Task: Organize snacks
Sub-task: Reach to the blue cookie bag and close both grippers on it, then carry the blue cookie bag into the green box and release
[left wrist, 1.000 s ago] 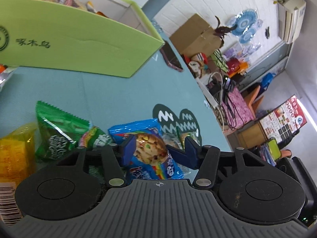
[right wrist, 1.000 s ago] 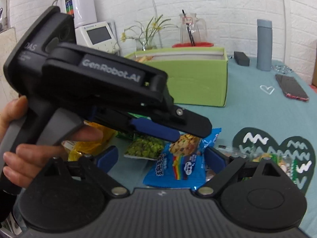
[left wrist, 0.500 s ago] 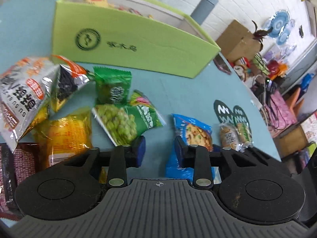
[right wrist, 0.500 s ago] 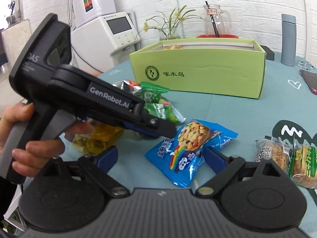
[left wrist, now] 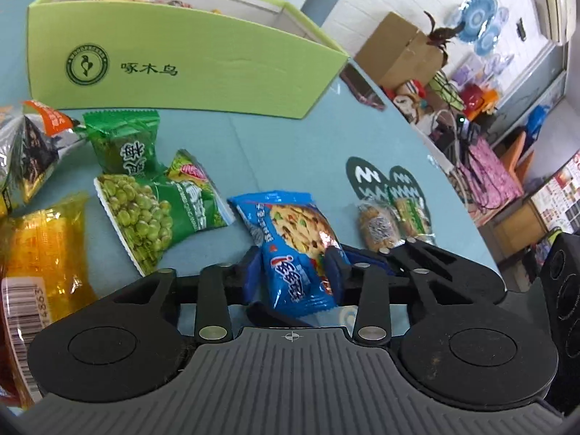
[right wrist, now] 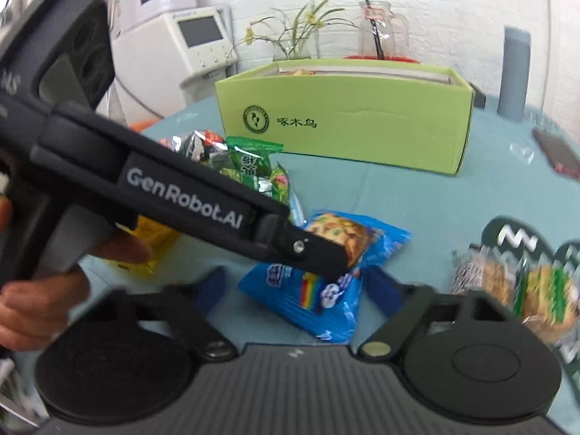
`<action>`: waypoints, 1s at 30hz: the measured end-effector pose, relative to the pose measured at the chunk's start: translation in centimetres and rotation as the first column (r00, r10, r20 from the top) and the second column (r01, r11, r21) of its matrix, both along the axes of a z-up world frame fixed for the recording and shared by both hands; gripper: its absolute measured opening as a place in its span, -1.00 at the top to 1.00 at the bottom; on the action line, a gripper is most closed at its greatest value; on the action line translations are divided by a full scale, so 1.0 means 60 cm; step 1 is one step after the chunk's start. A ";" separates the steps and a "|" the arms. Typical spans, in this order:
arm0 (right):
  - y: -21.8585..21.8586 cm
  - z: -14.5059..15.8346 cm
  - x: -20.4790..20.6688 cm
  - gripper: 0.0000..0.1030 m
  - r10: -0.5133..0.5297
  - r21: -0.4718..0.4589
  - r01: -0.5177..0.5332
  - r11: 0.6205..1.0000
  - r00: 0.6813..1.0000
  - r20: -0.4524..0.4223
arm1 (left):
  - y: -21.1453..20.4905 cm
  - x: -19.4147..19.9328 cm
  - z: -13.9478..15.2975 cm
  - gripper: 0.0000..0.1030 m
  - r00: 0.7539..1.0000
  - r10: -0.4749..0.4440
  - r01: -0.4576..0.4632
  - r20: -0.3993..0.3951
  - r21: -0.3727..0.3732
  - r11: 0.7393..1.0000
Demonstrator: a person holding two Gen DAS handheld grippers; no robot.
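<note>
my left gripper (left wrist: 291,266) is pinched on the blue cookie packet (left wrist: 290,250), pads pressing its crinkled sides, the packet lying on the teal table (left wrist: 290,156) toward its near edge. my right gripper (right wrist: 295,284) straddles the same packet with its jaws closing, pads not yet touching the film as far as i can tell; that view is blurred. the green box (left wrist: 188,69) stands open toward the far edge, well apart from here. what worries me: both grippers squeezing one slippery packet could crush the cookie or tug the wrapper out of my left pinch. the right fingers may also knock my left gripper, since they sit just beside it. the green pea bag (left wrist: 156,214) lies near and could be dragged along.
</note>
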State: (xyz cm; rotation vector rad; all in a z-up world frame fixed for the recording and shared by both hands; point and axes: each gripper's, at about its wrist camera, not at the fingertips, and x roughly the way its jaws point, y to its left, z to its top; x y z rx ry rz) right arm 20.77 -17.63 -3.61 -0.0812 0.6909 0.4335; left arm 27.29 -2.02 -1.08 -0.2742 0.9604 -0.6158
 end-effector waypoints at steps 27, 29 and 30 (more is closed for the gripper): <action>-0.031 0.108 0.363 -0.37 0.057 -0.048 -0.050 0.998 0.987 0.148 | -0.052 0.345 0.125 0.75 0.974 0.113 -0.127 0.195 0.065 0.990; -0.027 0.090 0.389 -0.39 0.063 -0.051 -0.059 0.997 0.993 0.099 | -0.060 0.359 0.103 0.72 0.977 0.108 -0.127 0.182 0.096 0.987; -0.025 0.082 0.397 -0.42 0.069 -0.054 -0.065 0.996 0.994 0.080 | -0.062 0.361 0.096 0.65 0.978 0.104 -0.125 0.180 0.104 0.987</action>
